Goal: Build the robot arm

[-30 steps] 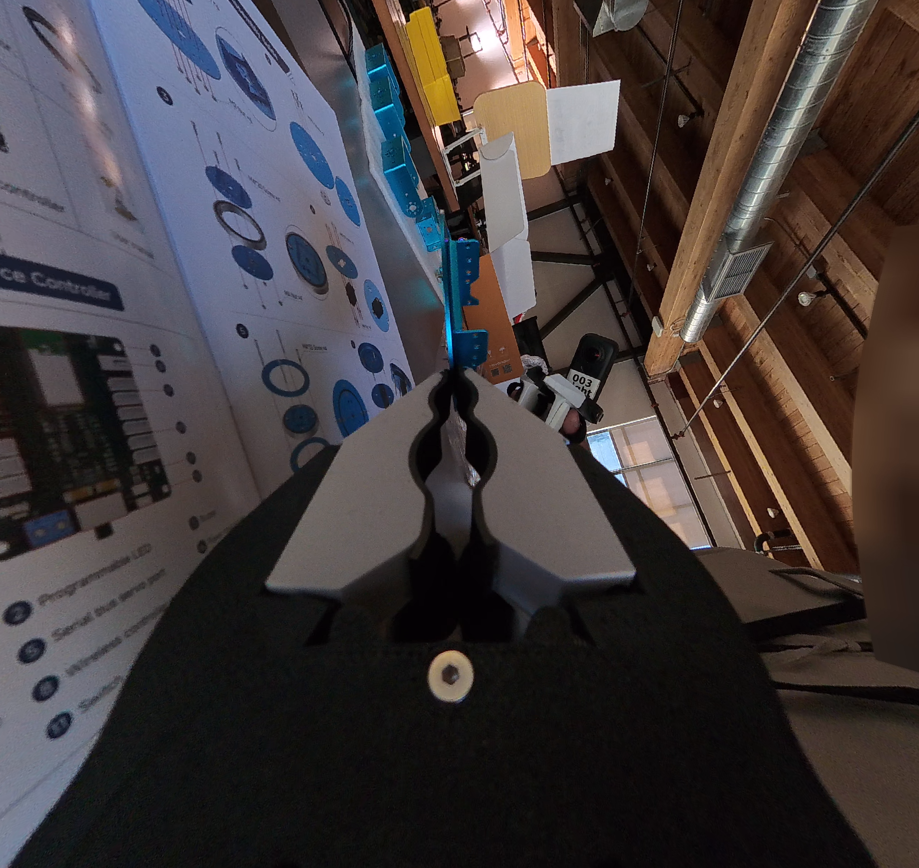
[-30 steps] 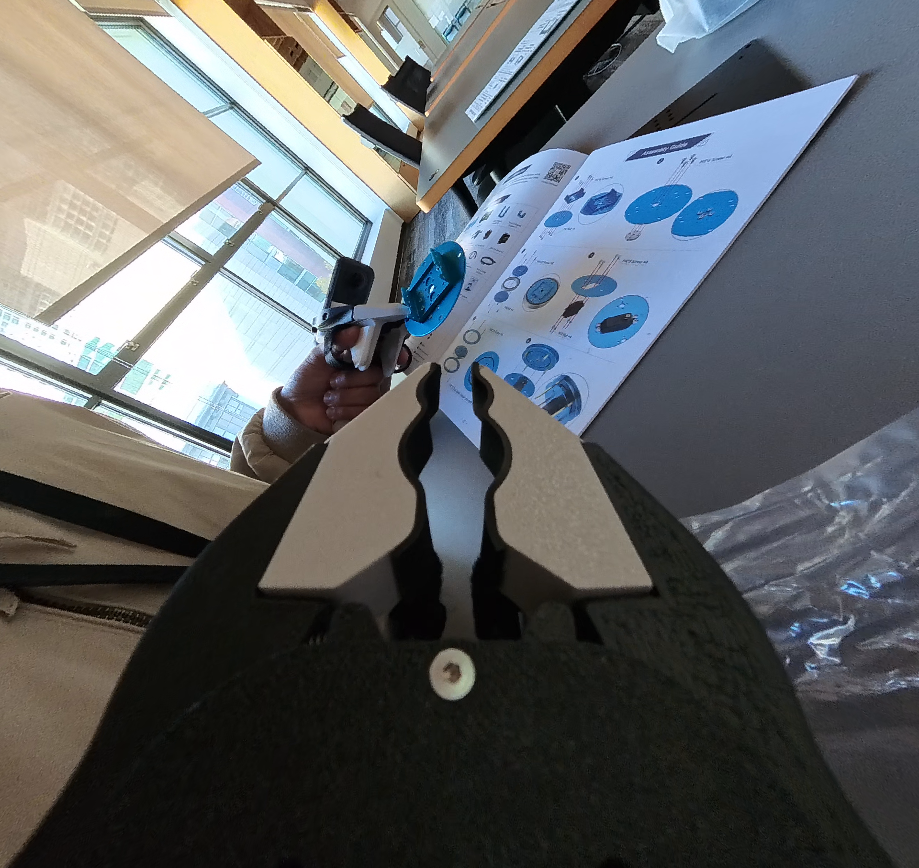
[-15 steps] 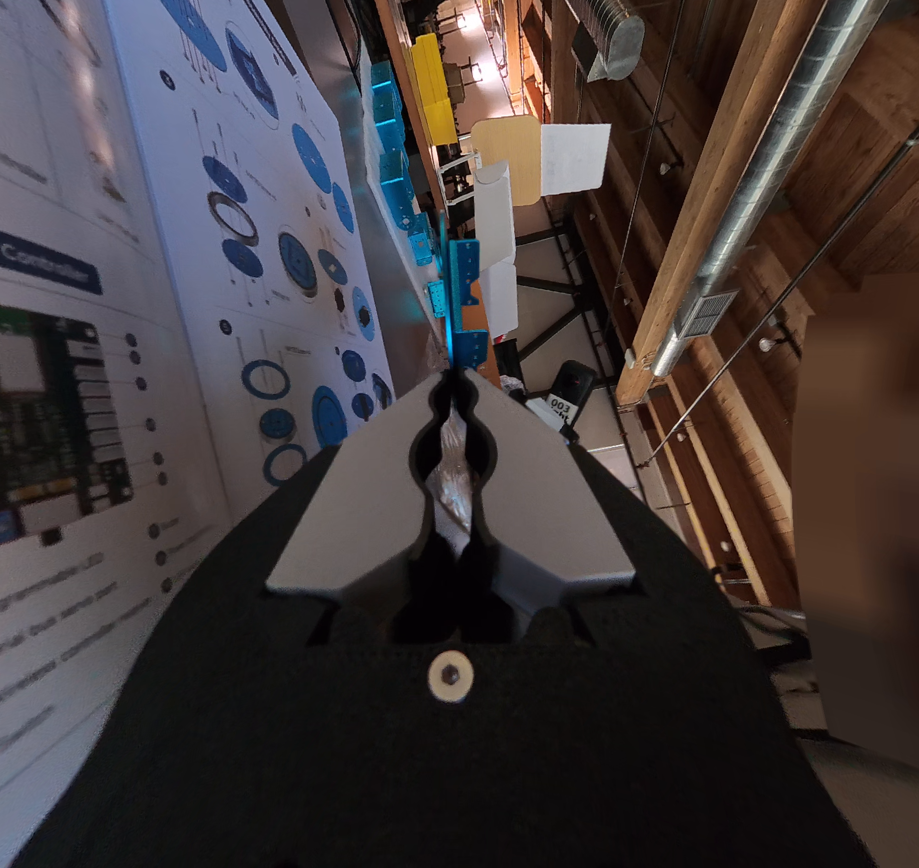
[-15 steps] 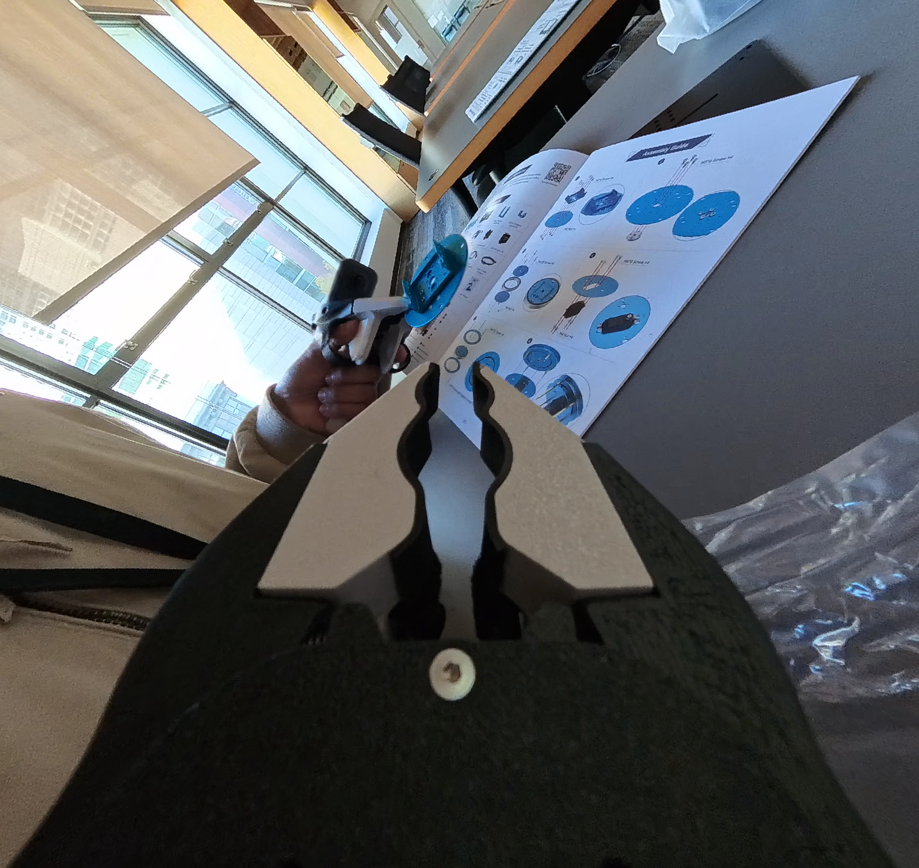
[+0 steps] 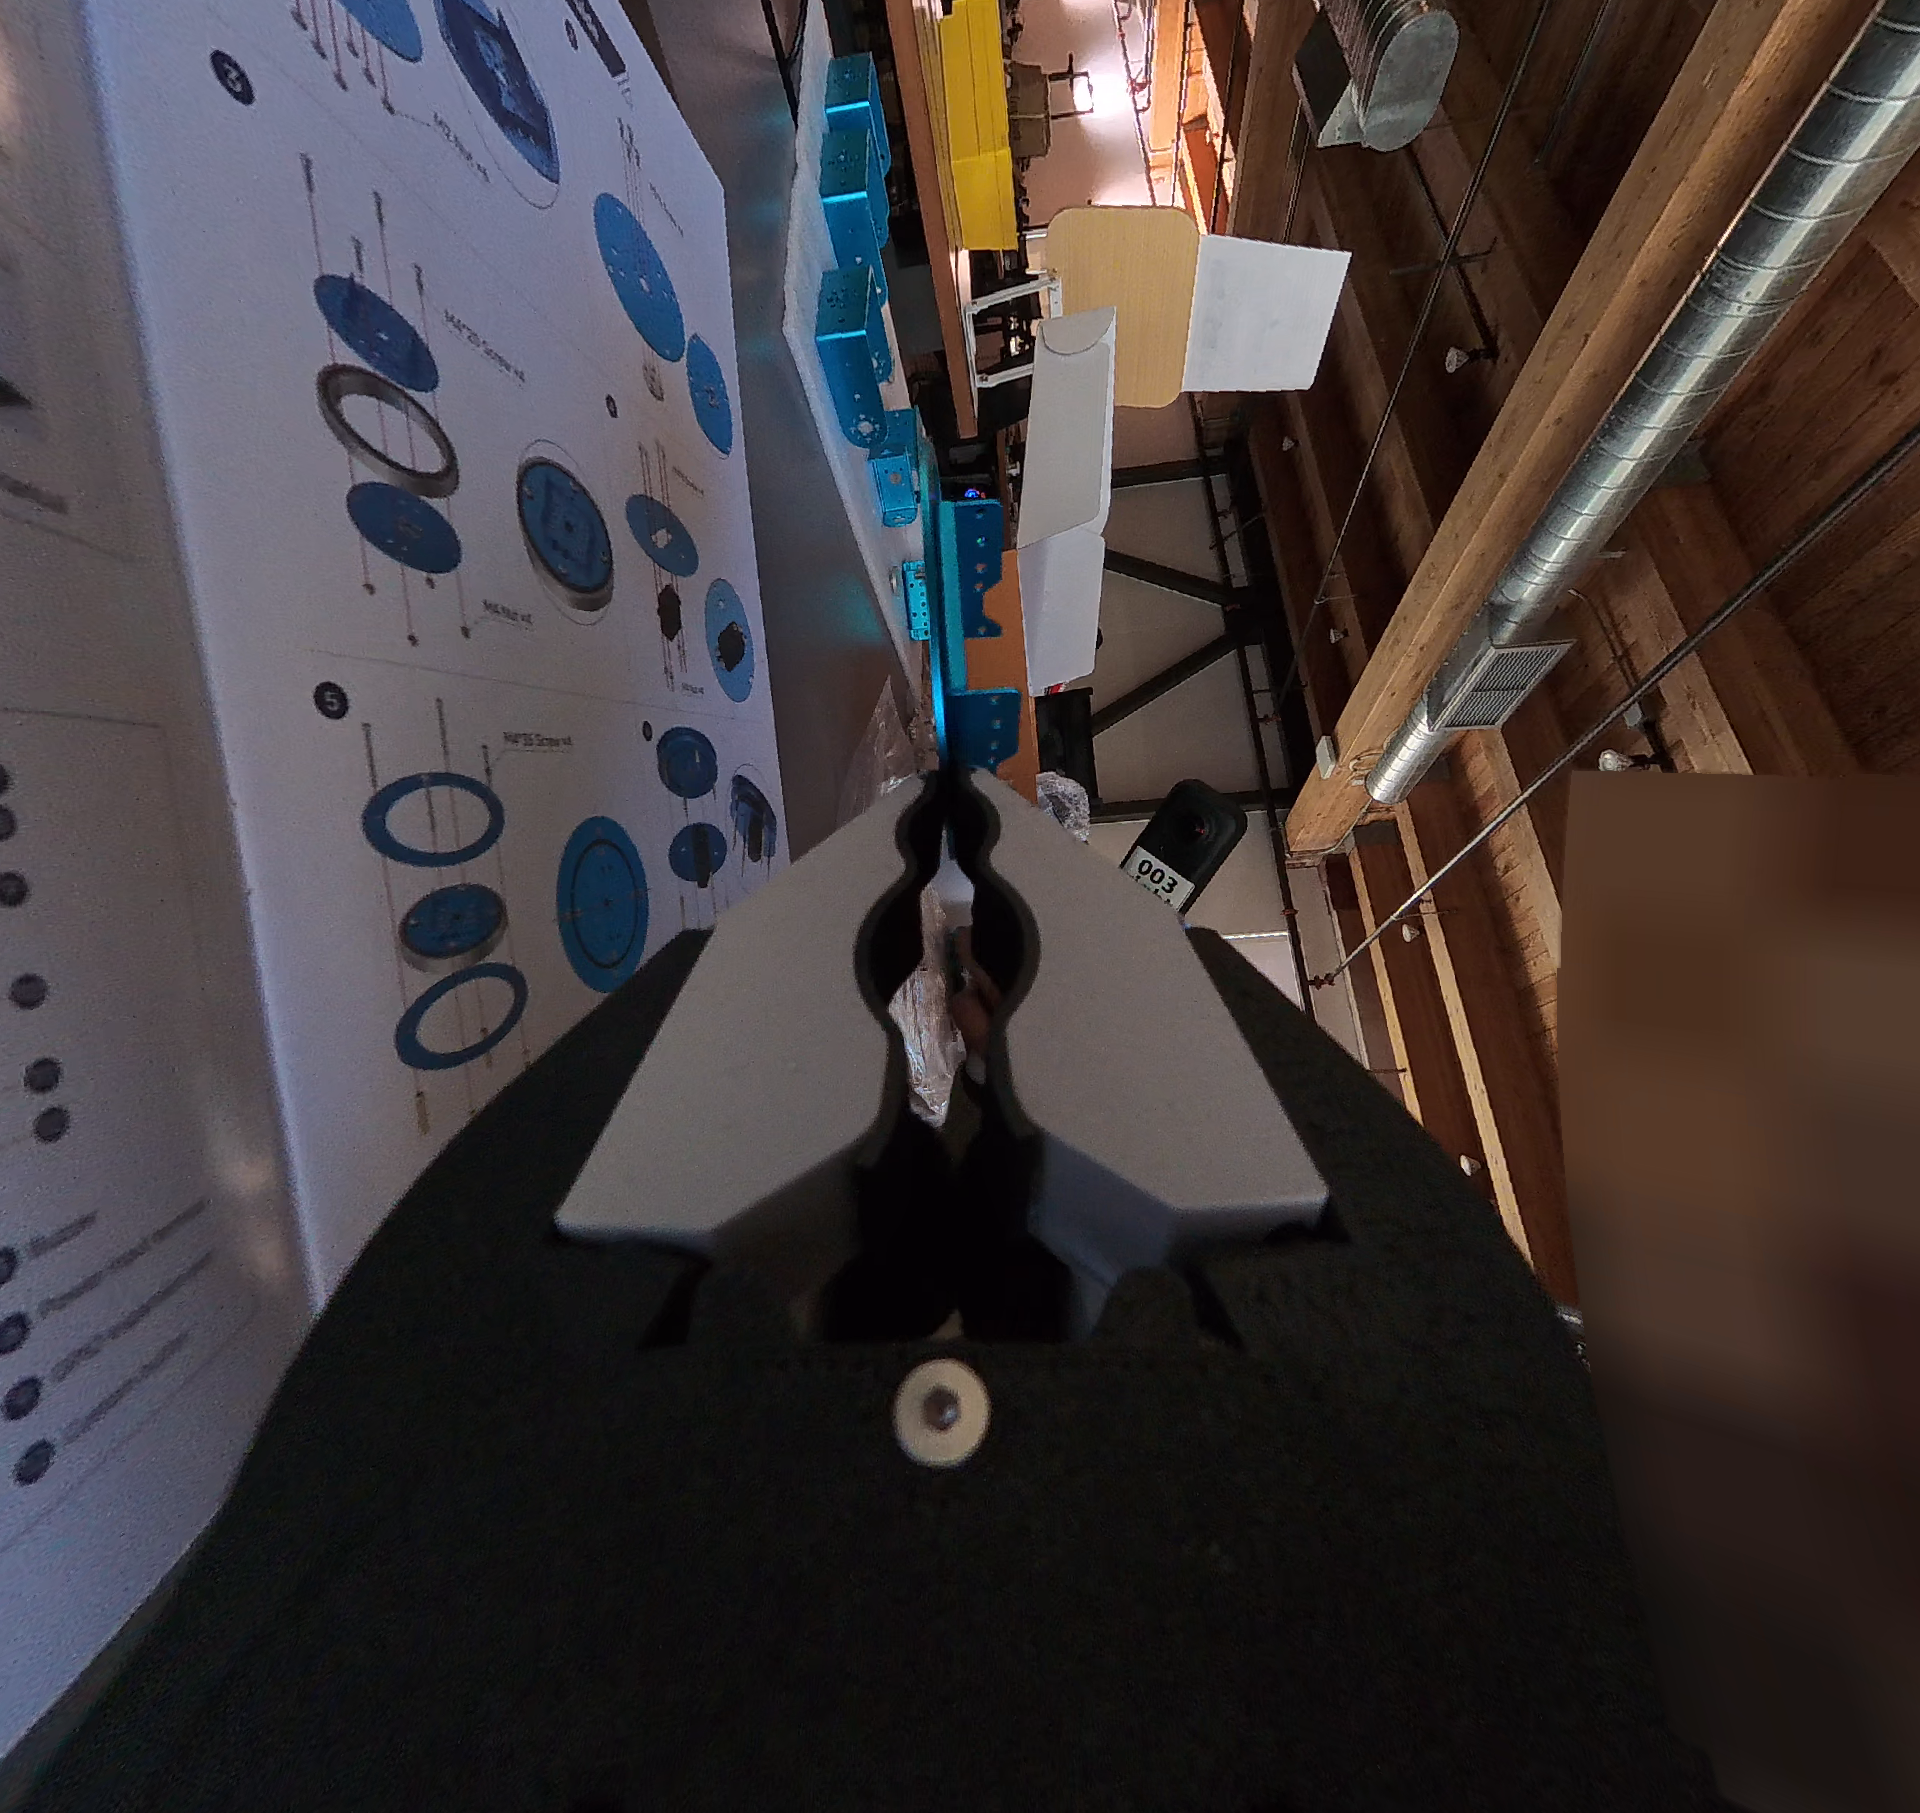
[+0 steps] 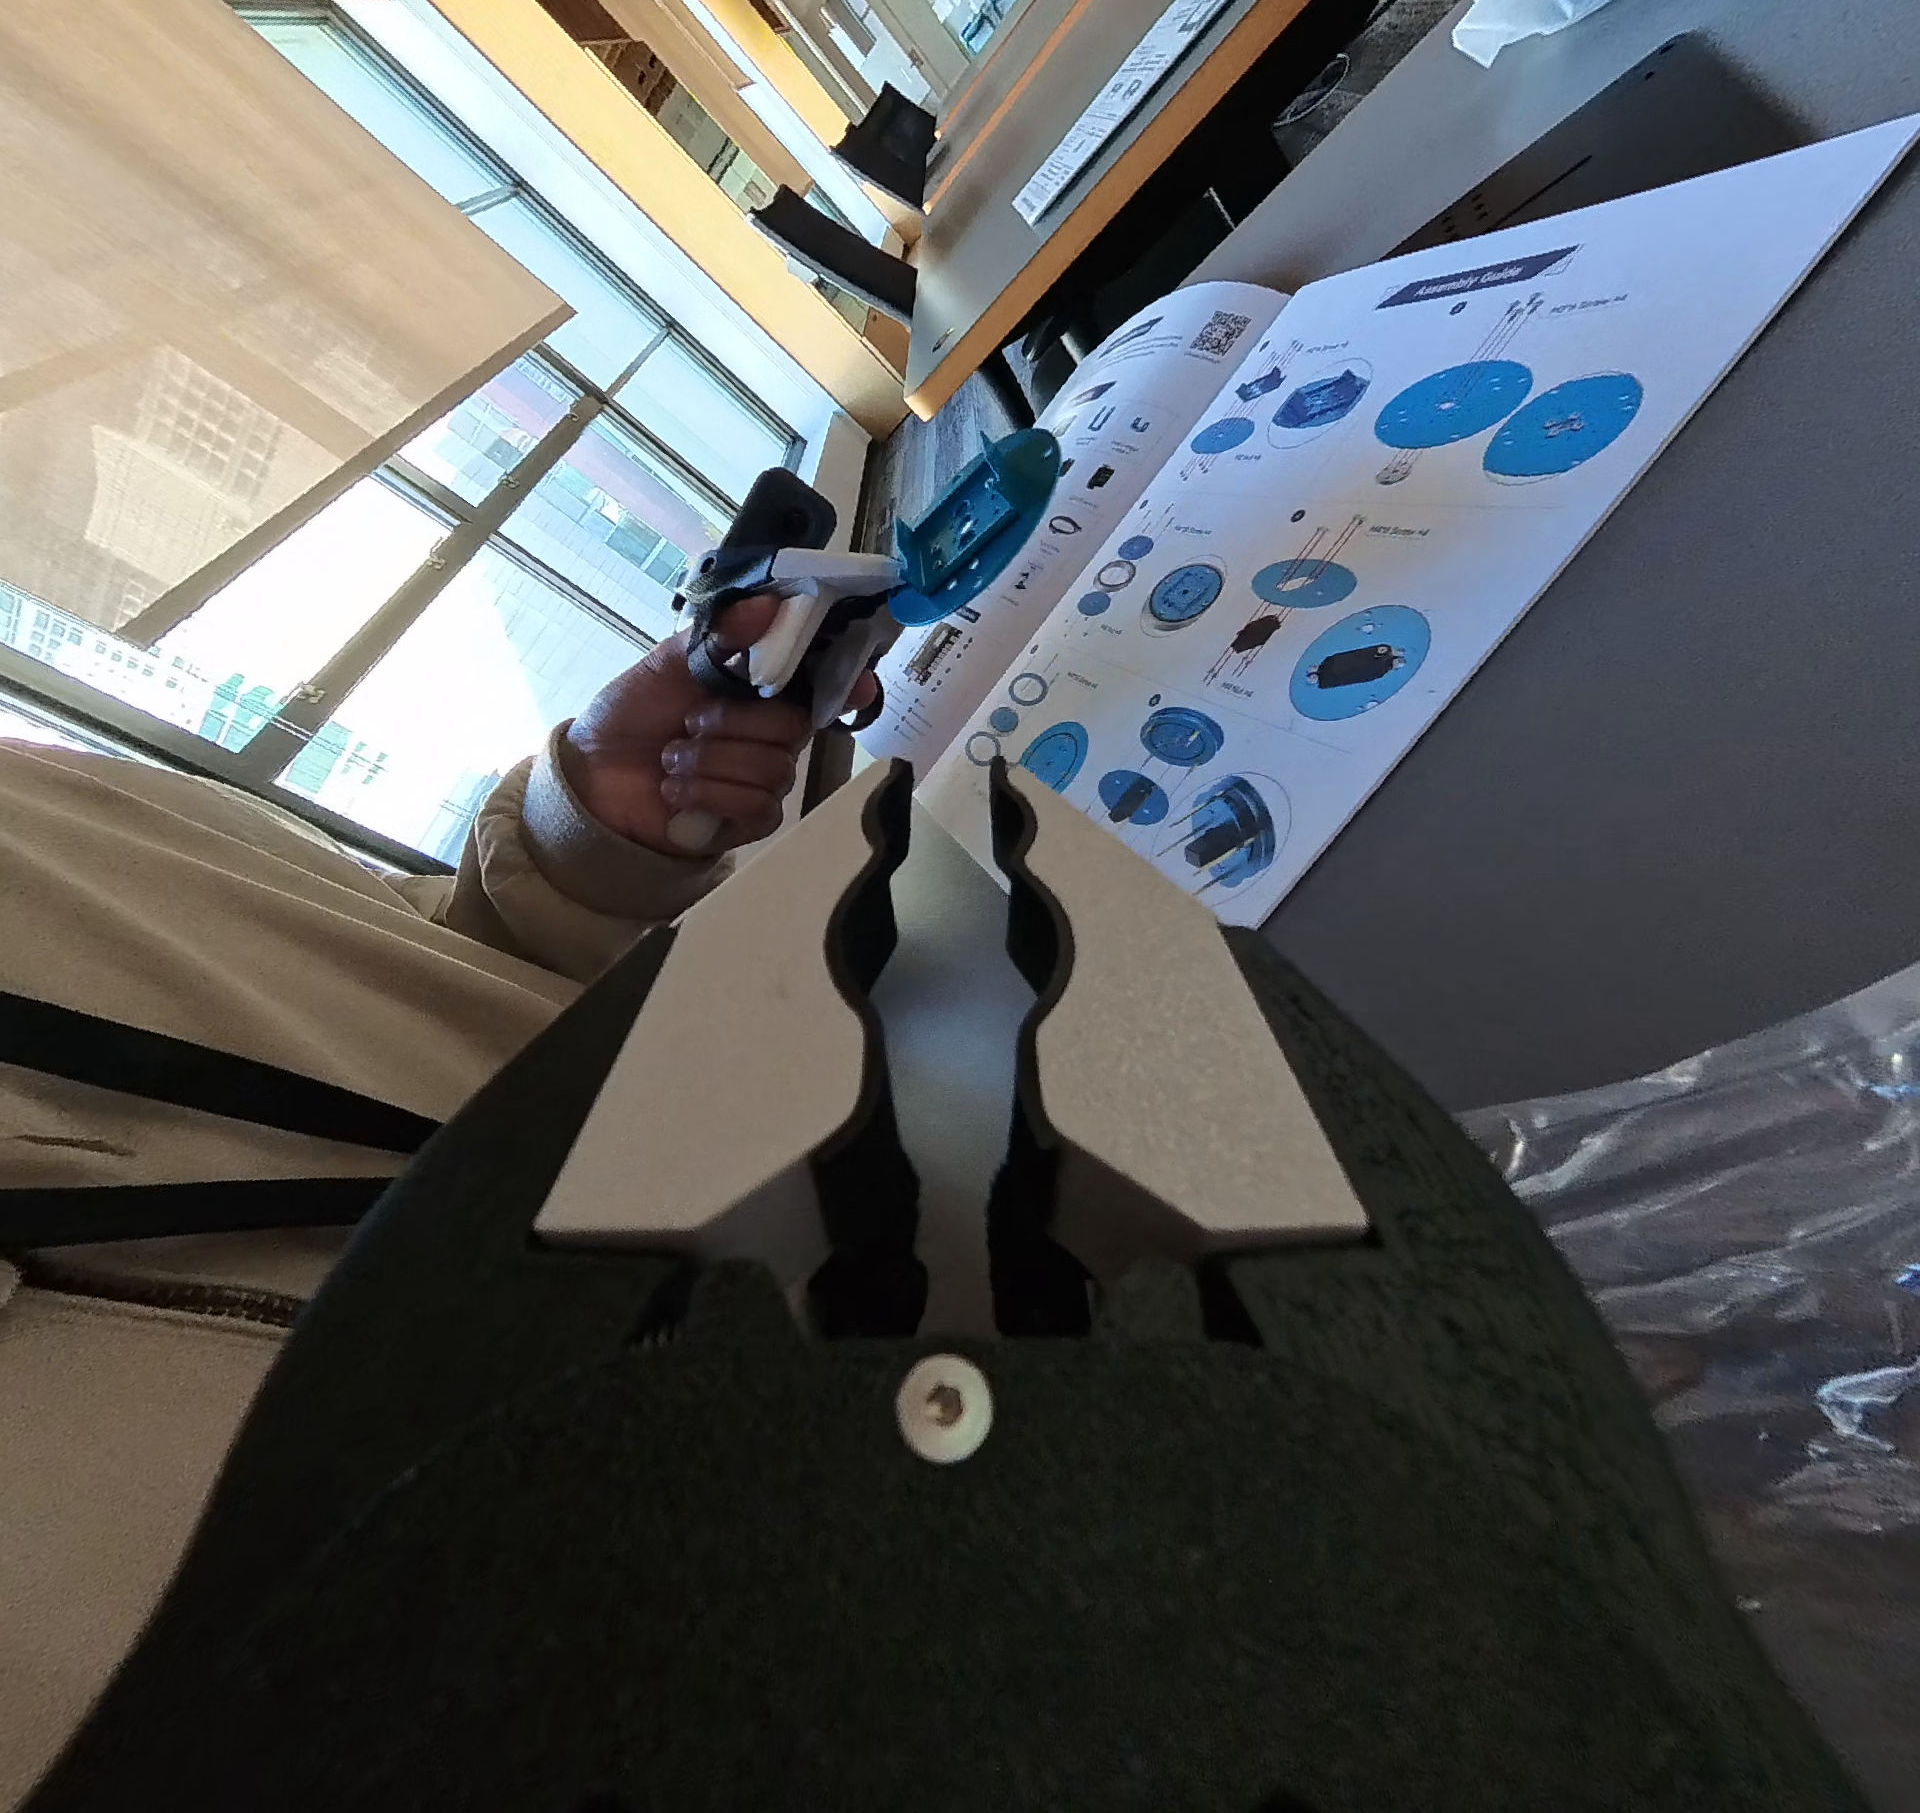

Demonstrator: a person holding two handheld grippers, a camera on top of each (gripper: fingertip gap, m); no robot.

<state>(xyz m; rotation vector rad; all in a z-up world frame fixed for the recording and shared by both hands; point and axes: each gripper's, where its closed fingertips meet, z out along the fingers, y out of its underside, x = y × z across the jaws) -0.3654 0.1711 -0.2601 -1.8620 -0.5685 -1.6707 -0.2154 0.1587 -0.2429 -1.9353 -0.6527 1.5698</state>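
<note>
My left gripper is shut on a blue round plate with a U-bracket, seen edge-on just past the fingertips. In the right wrist view a hand holds that gripper in the air, with the blue plate over the left page of an open assembly booklet. My right gripper is open and empty, low over the grey table near the booklet's near corner. Its black camera shows just beyond my left fingers.
The booklet fills the left of the left wrist view. Several blue brackets stand on a white tray behind it. Crinkled clear plastic lies by my right gripper. A dark grey slab lies beyond the booklet. A beige sleeve is at the left.
The left gripper has shifted a little toward the booklet and turned, so the blue plate faces the right camera at a new angle. The right gripper has stayed open and nearly still.
</note>
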